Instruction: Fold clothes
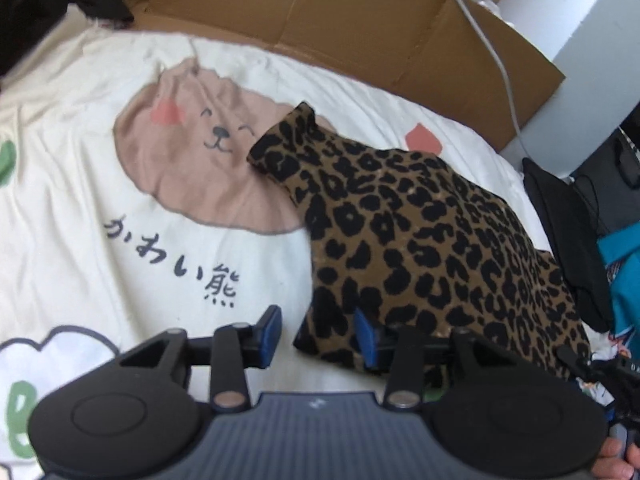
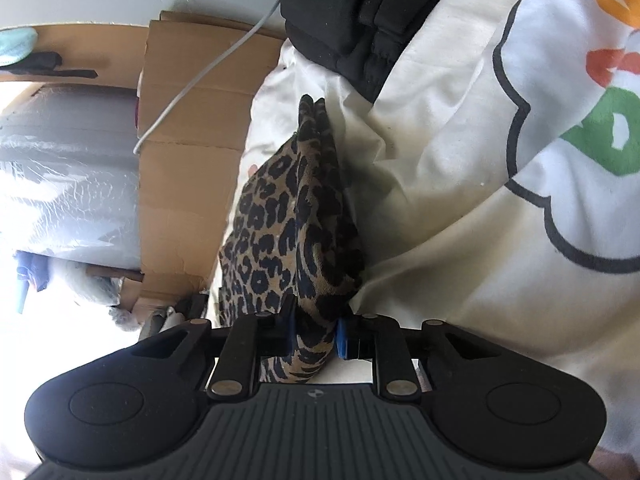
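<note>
A leopard-print garment (image 1: 420, 232) lies on the white printed bedsheet (image 1: 80, 200), spread from the middle toward the right in the left wrist view. My left gripper (image 1: 320, 334) is open just above the garment's near corner, its right blue pad over the fabric edge and its left pad over bare sheet. In the right wrist view my right gripper (image 2: 314, 330) is shut on a bunched fold of the leopard-print garment (image 2: 288, 216), which rises ahead of the fingers in a ridge.
Flattened cardboard (image 1: 340, 12) stands along the far side of the bed with a white cable (image 1: 492, 48) across it. Black clothing (image 1: 572, 232) lies at the right edge of the bed, and dark clothes (image 1: 36, 4) sit at the far left. Black garments (image 2: 360, 12) lie beyond the right gripper.
</note>
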`<state>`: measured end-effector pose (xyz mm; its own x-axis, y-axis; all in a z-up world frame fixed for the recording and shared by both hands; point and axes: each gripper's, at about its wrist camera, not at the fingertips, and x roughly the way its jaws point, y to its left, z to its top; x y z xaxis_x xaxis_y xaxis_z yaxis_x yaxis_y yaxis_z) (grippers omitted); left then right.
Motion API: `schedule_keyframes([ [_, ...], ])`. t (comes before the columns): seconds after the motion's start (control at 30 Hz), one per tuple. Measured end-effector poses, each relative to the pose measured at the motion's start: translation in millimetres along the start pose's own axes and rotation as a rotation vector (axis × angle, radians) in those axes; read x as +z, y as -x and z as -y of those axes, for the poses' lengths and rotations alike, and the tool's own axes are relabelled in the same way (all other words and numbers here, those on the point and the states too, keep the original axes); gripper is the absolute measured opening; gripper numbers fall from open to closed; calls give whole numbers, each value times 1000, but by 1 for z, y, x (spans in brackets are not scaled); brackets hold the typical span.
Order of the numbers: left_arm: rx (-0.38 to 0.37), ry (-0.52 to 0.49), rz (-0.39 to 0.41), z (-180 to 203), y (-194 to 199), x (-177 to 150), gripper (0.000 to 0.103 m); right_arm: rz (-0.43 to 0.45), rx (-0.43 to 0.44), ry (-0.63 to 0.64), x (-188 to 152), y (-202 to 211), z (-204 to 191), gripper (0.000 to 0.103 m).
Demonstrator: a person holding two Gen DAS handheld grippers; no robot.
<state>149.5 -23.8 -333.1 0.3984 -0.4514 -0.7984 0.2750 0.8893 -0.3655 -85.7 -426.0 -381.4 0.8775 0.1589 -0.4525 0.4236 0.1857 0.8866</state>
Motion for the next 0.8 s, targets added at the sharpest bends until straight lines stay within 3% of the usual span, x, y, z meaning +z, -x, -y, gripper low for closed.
schedule_keyframes([
  [0.13,-33,-32,2,2,-5,-6,48,-3,-23,-1,-2,-1,3,20],
  [0.33,-8,-97,24,12,-7,-12,48,0,-31,3,-4,-4,3,20],
  [0.43,-10,-80,8,12,-8,-10,27,8,-30,-5,-5,-5,3,16],
  [0.47,-11,-68,-4,11,-8,-8,9,12,-27,-9,-5,-4,3,15],
  [0.8,19,-62,-46,13,5,10,7,4,-43,-5,-7,-5,-6,8],
])
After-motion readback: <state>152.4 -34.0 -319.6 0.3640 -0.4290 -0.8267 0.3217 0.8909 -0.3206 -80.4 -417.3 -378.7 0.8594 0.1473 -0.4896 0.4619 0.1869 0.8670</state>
